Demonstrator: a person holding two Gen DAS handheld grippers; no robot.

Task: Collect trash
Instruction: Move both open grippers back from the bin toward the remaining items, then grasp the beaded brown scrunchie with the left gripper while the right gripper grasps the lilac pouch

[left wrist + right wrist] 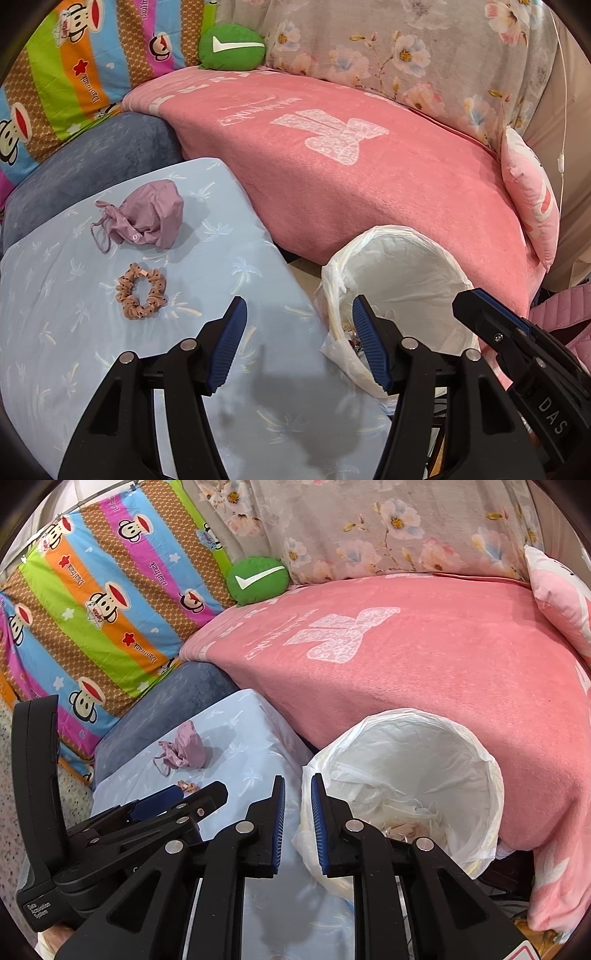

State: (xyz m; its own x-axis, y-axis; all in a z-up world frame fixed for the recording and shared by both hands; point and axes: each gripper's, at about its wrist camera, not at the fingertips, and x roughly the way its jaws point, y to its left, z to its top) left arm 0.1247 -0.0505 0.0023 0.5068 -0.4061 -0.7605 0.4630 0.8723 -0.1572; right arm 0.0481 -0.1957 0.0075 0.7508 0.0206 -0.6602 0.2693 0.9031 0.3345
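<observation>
A: Left wrist view: the left tool (299, 332) hangs apart and empty, above a pale blue cushion (55, 332). The spotted scrunchie (141, 296) and mauve drawstring pouch (147, 218) lie far-left; the lined bin (402, 258) stands right.

B: Risk?

A: Neither looks like trash; binning them would be wrong.

B: Right wrist view?

A: The right tool (297, 823), narrowly apart and empty, straddles the bin liner's rim (306, 775); snagging could topple the bin.

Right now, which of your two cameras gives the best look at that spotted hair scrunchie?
The left wrist view. There the scrunchie lies whole and unobstructed on the light blue cushion, just ahead of the left tongs. In the right wrist view, only a sliver of it peeks out behind the left tongs.
</observation>
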